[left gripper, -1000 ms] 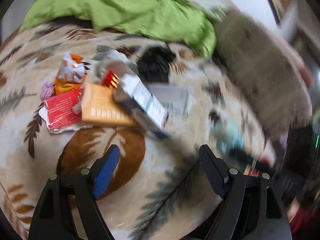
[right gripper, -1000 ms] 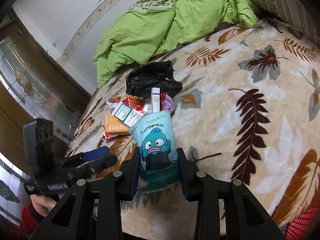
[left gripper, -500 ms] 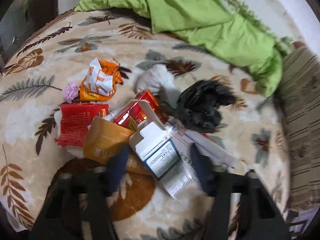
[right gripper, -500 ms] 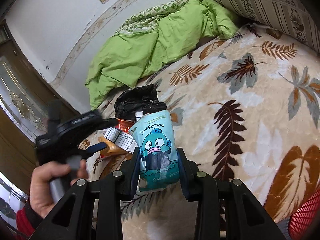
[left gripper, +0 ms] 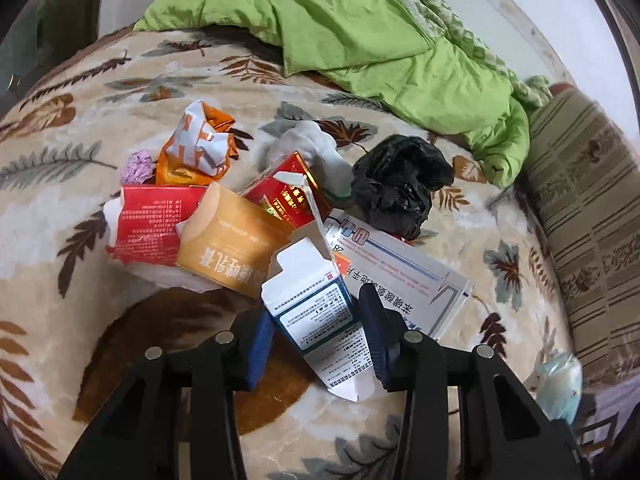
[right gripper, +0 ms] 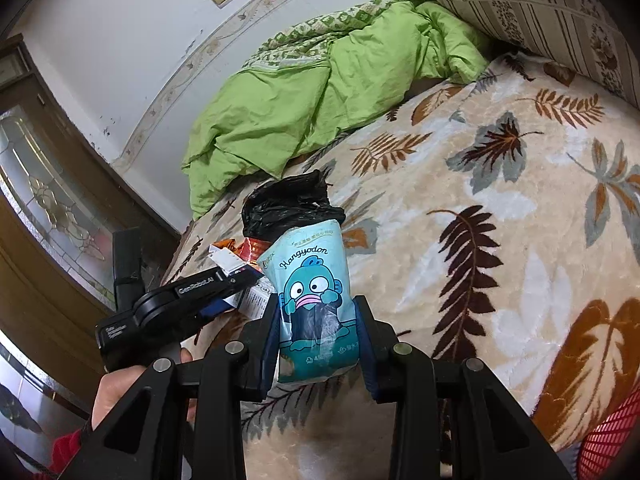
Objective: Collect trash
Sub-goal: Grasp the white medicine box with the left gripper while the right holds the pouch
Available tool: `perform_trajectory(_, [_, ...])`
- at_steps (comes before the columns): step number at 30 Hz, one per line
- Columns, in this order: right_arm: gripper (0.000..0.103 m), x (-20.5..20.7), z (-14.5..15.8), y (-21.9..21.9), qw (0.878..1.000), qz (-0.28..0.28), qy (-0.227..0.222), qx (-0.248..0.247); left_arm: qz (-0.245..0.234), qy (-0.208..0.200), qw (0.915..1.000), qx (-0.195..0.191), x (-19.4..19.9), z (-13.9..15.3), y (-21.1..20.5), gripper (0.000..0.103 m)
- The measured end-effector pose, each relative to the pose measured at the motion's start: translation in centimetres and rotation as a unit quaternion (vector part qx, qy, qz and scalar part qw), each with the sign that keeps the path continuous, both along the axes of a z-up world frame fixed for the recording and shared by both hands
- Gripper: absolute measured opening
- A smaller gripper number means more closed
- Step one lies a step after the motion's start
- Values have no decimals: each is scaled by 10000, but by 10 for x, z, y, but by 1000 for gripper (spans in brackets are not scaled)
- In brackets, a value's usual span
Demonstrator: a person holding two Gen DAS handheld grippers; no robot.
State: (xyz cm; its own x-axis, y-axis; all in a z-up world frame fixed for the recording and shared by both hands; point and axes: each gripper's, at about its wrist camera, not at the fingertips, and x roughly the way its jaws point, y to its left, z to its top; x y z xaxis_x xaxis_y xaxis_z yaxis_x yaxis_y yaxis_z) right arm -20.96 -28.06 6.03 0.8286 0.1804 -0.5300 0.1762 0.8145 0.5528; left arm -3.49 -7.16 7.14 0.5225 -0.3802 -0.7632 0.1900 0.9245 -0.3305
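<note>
The blanket (left gripper: 120, 88) is plush cloth w/ soft fuzzy pile; the green quilt (left gripper: 360, 28) is thin matt cloth, creased. The blue-white box (left gripper: 316, 312) and orange box (left gripper: 228, 248) are matt cardboard. The black bag (left gripper: 400, 188) is thin glossy plastic, crumpled. The cartoon pouch (right gripper: 316, 304) is smooth plastic film, slightly shiny. The gripper frames are matt black plastic w/ metal screws.

Readable print on a pouch and a gripper

"Hangyodon" is printed in dark script on the light-blue pouch (right gripper: 316, 296), above a cartoon fish face. "GenRobot.AI" is lettered in white on the left gripper (right gripper: 240, 284). Chinese characters are printed on the orange box (left gripper: 232, 248), too distorted to be read.
</note>
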Motion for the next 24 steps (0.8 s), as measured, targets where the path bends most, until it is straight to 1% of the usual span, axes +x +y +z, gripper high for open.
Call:
perform_trajectory(2, [37, 0, 0, 1, 10000, 12, 12, -7, 75, -5, 10000, -64, 1, -3, -2, 42])
perform_trajectory(4, [37, 0, 0, 2, 10000, -1, 15, -56, 98, 75, 9998, -143, 4, -9, -3, 42])
perform_trajectory(8, [37, 0, 1, 4, 9999, 9, 29, -130, -54, -71, 9997, -226, -4, -8, -3, 40])
perform_trajectory(11, [37, 2, 2, 8, 9997, 50, 51, -228, -156, -206, 9989, -383, -16, 0, 5, 40])
perform_trajectory(15, [37, 3, 4, 18, 9989, 142, 60, -440, -363, -623, 9971, -239, -40, 19, 20, 40])
perform_trajectory(20, [37, 6, 6, 28, 9969, 261, 75, -735, -582, -873, 9943, -180, -74, 32, 43, 40])
perform_trajectory(24, [36, 8, 6, 37, 9953, 321, 107, -910, -654, -1067, 9921, -72, -98, 34, 60, 40])
